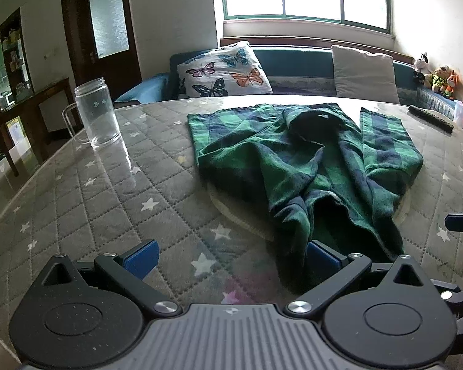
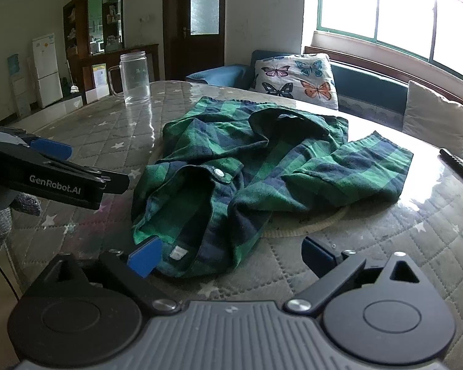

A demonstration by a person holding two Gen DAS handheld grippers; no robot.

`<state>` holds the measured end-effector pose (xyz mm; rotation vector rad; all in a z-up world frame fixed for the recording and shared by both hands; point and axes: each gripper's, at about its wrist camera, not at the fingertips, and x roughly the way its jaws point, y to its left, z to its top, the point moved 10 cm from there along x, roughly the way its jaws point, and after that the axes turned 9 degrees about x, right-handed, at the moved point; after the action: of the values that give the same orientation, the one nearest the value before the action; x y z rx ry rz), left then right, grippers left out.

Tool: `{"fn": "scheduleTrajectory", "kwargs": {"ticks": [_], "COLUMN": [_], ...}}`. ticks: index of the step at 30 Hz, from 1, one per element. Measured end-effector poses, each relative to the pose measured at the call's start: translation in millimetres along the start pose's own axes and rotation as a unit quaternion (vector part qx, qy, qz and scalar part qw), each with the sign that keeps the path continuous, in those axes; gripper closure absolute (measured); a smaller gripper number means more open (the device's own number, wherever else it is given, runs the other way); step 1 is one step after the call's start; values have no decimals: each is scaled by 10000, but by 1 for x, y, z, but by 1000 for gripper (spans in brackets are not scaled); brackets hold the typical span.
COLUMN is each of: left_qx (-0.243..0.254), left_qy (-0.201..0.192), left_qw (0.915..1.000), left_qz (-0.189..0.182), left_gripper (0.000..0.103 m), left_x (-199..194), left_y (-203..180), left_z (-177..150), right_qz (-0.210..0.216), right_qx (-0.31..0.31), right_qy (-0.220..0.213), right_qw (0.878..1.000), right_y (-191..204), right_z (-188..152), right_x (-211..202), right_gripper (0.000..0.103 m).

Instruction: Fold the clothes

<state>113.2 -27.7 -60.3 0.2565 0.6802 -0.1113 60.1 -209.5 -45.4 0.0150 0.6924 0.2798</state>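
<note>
Green and navy plaid shirt (image 2: 262, 166) lies crumpled mid-table, a white snap button and small white tag showing near its front edge. Left gripper (image 1: 231, 259) hovers low with fingers spread wide, nothing held; "GenRobot.AI" reads on its side in the right view. Right gripper (image 2: 231, 256) is spread too, empty, just before the hem. Clear glass mug (image 2: 134, 77) stands beyond on the quilted star-print table (image 2: 401, 262).
</note>
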Motion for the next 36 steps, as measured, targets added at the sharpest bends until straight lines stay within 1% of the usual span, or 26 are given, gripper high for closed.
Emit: {"fn": "scheduleTrajectory", "kwargs": {"ticks": [9, 16, 21, 23, 25, 27, 29, 32, 36], "left_qx": [111, 308, 447, 488, 549, 664, 767, 900, 1092], "left_qy": [0, -91, -186, -211, -225, -235, -249, -267, -253], "left_qw": [9999, 9995, 9985, 9979, 9971, 9963, 9953, 9937, 9921], "left_qz": [-22, -61, -238, -372, -472, -494, -541, -616, -571], "left_gripper": [0, 0, 1, 2, 6, 11, 13, 14, 14], "left_x": [11, 19, 29, 36, 45, 56, 67, 84, 114], "left_y": [-1, -4, -8, -11, -14, -18, -25, -35, -46], "left_z": [14, 33, 54, 66, 77, 89, 100, 117, 137], "right_qz": [-10, 23, -55, -146, -225, -316, -423, -582, -728], "right_qx": [51, 88, 180, 209, 276, 358, 452, 584, 742], "right_qy": [12, 53, 38, 6, -25, -48, -72, -82, -70], "right_qw": [10000, 9999, 9998, 9997, 9994, 9988, 9981, 9966, 9946], "right_y": [-6, -15, -29, -39, -51, -63, -78, -100, -127], "right_z": [13, 25, 39, 47, 55, 63, 71, 82, 93], "right_x": [11, 22, 30, 34, 39, 45, 51, 62, 78], "right_gripper": [5, 10, 13, 14, 16, 17, 18, 20, 22]}}
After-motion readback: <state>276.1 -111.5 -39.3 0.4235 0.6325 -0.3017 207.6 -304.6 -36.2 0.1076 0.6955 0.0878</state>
